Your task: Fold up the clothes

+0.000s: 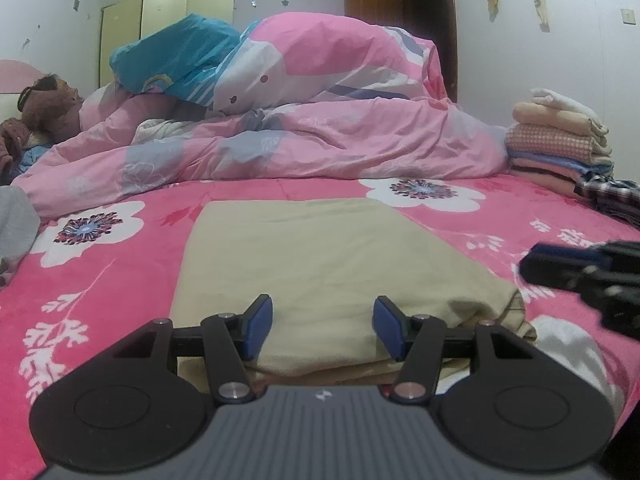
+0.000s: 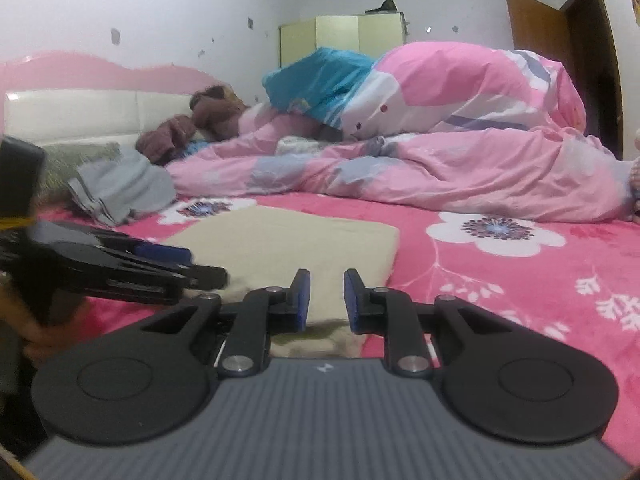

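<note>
The bed (image 1: pixel 120 280), covered in a bright pink flowered sheet, fills both views. A heaped pink patchwork duvet (image 1: pixel 304 136) runs along its far edge, with a blue bundle (image 1: pixel 176 60) piled on top. The beige garment (image 1: pixel 320 264), already folded to a flat rectangle, lies in the middle of the near edge. A stack of folded clothes (image 1: pixel 560 140) sits at the far right corner, with a checked garment (image 1: pixel 608 196) just beside it, and a crumpled grey garment (image 2: pixel 120 188) lies toward the headboard (image 2: pixel 96 116) end near a brown plush toy (image 2: pixel 216 112). The left gripper (image 1: pixel 323 328) hangs over the beige garment's near hem, jaws spread wide and empty. The right gripper (image 2: pixel 327 300) sits at the same hem, fingers parted with a narrower gap, gripping nothing
</note>
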`<state>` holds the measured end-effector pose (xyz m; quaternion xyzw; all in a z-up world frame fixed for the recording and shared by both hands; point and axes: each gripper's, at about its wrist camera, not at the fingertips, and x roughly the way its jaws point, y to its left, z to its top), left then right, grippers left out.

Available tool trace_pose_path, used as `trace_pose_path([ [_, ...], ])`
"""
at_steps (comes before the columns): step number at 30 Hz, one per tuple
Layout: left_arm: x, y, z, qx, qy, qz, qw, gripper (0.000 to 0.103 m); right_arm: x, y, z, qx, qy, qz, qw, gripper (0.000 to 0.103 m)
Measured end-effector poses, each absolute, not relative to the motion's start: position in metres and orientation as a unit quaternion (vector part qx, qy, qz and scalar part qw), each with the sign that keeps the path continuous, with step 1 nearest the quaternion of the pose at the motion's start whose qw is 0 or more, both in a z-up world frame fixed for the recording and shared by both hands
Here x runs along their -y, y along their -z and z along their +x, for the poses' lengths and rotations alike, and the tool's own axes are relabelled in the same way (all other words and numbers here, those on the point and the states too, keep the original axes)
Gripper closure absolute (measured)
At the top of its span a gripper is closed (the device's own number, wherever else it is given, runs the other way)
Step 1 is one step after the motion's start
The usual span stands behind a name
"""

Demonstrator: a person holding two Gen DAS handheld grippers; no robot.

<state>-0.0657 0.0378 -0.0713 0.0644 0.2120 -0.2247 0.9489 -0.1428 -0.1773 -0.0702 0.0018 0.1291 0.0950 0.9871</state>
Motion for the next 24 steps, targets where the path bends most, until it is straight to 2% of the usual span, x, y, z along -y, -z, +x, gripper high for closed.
trace_pose_path([
  [3, -0.038, 0.071, -0.065, -0.212, 0.228, 0.066, 0.948, 0.045, 0.18, 0.09, -0.13, -0.176, -0.086, 0.0, 0.981, 0.086],
  [13, -0.038, 0.069, -0.067, -0.209, 0.235, 0.075, 0.946, 0.044, 0.202, 0.076, -0.146, -0.17, -0.072, 0.03, 0.982, 0.086],
  [16, -0.03, 0.065, -0.076, -0.19, 0.261, 0.114, 0.94, 0.041, 0.206, 0.075, -0.147, -0.175, -0.091, 0.034, 0.98, 0.086],
  [19, -0.022, 0.062, -0.085, -0.17, 0.287, 0.153, 0.93, 0.032, 0.204, 0.076, -0.148, -0.179, -0.108, 0.03, 0.977, 0.084],
  [24, -0.001, 0.062, -0.099, -0.144, 0.322, 0.236, 0.905, 0.031, 0.199, 0.082, -0.144, -0.194, -0.121, 0.014, 0.973, 0.08],
])
